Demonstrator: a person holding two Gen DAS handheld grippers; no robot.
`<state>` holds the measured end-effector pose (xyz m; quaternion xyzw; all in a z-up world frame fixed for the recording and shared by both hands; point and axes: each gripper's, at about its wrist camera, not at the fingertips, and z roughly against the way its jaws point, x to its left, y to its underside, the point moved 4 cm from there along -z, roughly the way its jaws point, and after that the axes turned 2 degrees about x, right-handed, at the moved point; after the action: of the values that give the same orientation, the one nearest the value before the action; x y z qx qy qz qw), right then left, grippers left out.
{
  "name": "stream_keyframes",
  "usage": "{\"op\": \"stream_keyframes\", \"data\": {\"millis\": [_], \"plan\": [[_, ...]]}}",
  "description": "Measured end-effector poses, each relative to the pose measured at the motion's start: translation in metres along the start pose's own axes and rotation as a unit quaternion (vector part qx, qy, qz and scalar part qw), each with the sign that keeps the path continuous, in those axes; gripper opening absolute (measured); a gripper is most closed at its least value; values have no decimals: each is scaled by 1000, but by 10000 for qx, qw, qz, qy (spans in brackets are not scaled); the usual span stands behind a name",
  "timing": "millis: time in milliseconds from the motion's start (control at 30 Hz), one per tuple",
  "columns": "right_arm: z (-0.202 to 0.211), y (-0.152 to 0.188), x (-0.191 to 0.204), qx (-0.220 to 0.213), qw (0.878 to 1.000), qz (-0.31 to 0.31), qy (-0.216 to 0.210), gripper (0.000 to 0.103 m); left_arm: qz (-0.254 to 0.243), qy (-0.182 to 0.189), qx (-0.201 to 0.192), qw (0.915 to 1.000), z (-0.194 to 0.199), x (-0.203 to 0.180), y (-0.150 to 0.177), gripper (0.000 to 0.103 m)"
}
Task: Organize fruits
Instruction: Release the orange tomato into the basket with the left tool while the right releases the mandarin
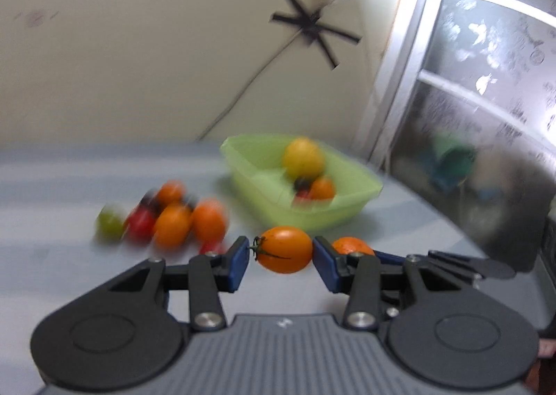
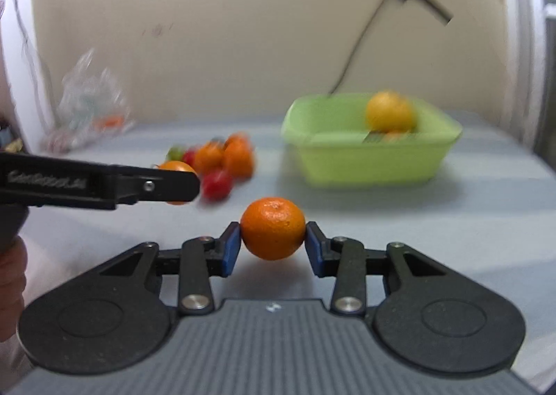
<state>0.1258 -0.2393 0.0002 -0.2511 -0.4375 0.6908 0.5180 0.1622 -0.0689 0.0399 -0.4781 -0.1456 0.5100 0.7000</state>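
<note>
An orange tomato [image 1: 285, 249] is clamped end to end between the pads of the left gripper [image 1: 281, 254], its stem against the left pad. A mandarin [image 2: 272, 228] is pinched in the right gripper [image 2: 272, 244]. Both are held above the table [image 2: 451, 228], apart from it as far as can be judged. The green tub [image 2: 368, 155], with a yellow fruit [image 2: 389, 112] already inside, is seen at one o'clock; the loose pile [image 2: 219, 162] lies at eleven.

The tomato could be squirted out, since smooth skin is gripped on its narrow ends. The two grippers are close and could be knocked together over the tub. The tub's near rim could be clipped and the light tub shoved.
</note>
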Motion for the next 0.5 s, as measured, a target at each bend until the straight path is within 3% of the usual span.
{"op": "stream_keyframes", "data": {"millis": [100, 200, 400, 500], "plan": [[5, -22, -19, -447, 9987, -67, 225, 43, -92, 141, -125, 9998, -26, -8, -34, 41], [-6, -42, -38, -661, 9965, -38, 502, 43, -200, 58, -94, 9997, -61, -13, -57, 41], [-43, -53, -62, -550, 9953, 10, 796, 43, -265, -45, 286, 9992, -119, -15, -66, 41], [-54, -49, -66, -508, 9945, 78, 917, 44, -234, -184, 421, 9987, -133, -13, -61, 46]]}}
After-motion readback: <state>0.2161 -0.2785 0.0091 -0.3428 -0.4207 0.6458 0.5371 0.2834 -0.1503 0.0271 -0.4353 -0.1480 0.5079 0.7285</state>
